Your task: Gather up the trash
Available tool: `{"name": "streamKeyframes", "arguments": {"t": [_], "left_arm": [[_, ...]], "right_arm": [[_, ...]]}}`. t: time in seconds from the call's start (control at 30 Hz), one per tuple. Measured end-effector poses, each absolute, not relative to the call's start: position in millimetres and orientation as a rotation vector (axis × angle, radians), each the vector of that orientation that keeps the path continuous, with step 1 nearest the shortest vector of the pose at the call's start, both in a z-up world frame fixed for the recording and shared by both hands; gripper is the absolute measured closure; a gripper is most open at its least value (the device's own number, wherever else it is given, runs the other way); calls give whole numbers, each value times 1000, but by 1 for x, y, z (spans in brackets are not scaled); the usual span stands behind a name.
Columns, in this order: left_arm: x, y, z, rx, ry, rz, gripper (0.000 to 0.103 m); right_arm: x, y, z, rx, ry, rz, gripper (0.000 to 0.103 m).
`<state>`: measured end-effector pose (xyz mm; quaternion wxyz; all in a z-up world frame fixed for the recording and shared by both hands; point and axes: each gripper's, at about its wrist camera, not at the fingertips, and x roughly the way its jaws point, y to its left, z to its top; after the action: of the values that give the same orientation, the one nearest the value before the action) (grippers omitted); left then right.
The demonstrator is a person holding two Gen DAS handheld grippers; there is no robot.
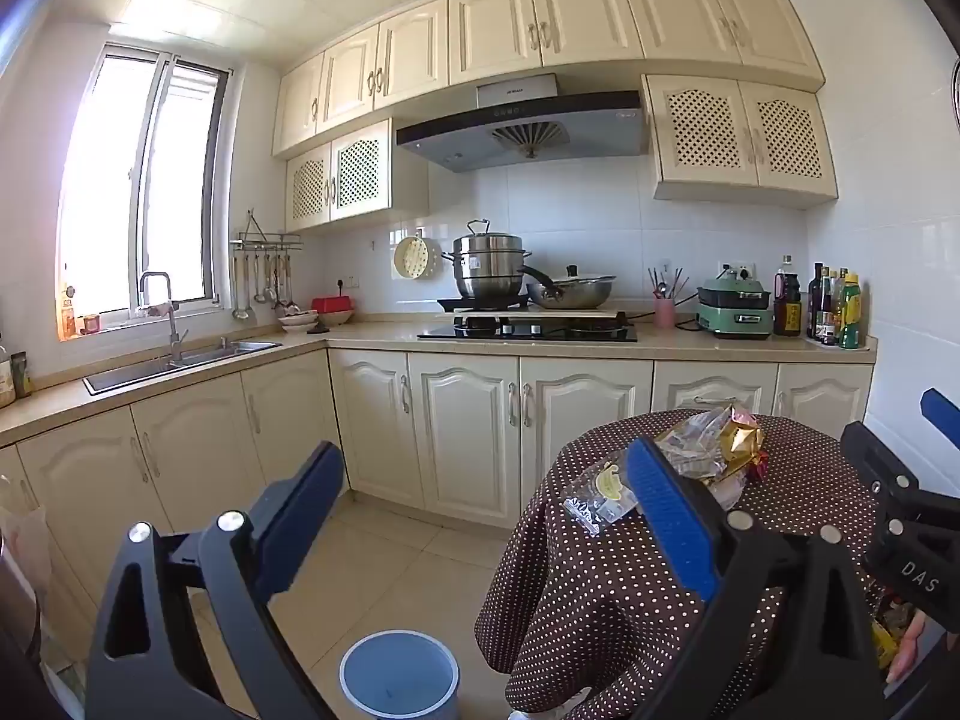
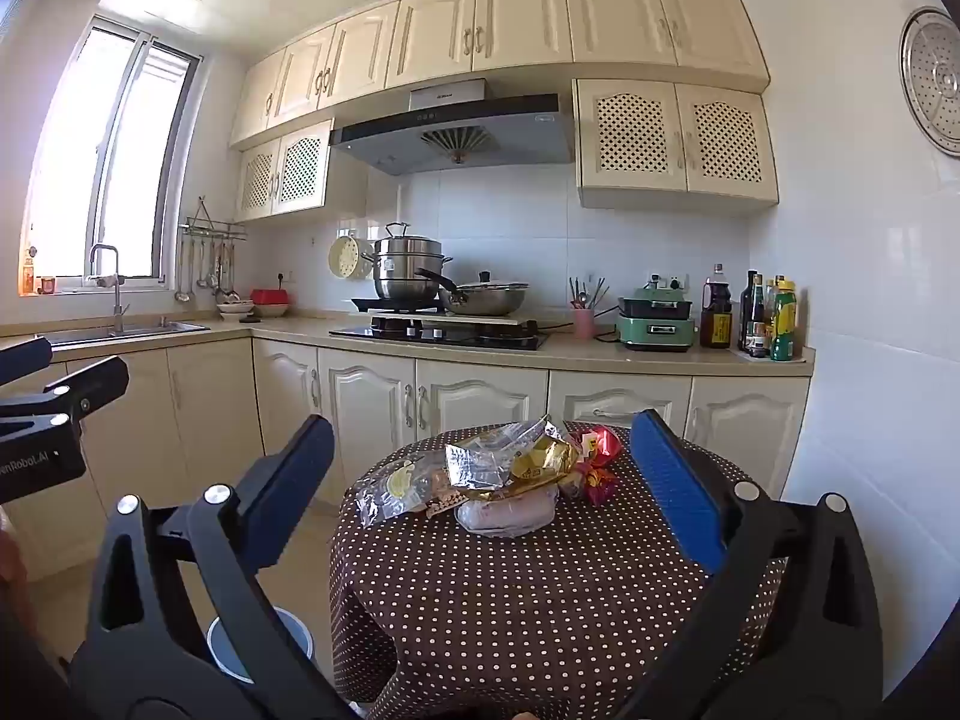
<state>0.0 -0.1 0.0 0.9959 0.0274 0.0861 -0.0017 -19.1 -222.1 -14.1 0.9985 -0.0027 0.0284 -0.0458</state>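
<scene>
Both hand-held grippers are spread wide with nothing between the pads.

The right hand-held gripper (image 2: 480,480) points level at the small round bench (image 2: 540,588) with the brown polka-dot cloth. The trash pile (image 2: 492,474) sits straight ahead of it, on the far half of the bench top, framed between the two blue fingers but further out than the fingertips, so no contact. In the pile: a clear bag (image 2: 393,489) nearest the left finger, a gold wrapper (image 2: 540,459) on top in the middle, a red wrapper (image 2: 600,456) toward the right finger, and a pale wrapped lump (image 2: 507,516) closest to the gripper.

The left hand-held gripper (image 1: 486,510) is tilted a bit down and sits off to the left of the bench. From its camera the pile (image 1: 708,450) is ahead and to the right, partly hidden behind its right finger (image 1: 672,516), with the clear bag (image 1: 600,498) poking out just inside that finger. Can't tell whether the finger touches it. Most of the gap between its fingers shows only floor and cabinets.

The bin (image 1: 399,681), grey with a light rim, stands on the floor below and between the left gripper's fingers, just beside the bench's hanging cloth. From the right camera the bin (image 2: 240,654) is low on the left, mostly behind the left finger.
</scene>
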Motion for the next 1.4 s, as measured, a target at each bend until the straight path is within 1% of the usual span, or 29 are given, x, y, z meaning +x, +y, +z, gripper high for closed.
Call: {"name": "streamKeyframes", "arguments": {"t": [1.4], "left_arm": [[4,-3,-4,50,186,-9,10]], "right_arm": [[-14,-223,-16,-18,74,-88,6]]}}
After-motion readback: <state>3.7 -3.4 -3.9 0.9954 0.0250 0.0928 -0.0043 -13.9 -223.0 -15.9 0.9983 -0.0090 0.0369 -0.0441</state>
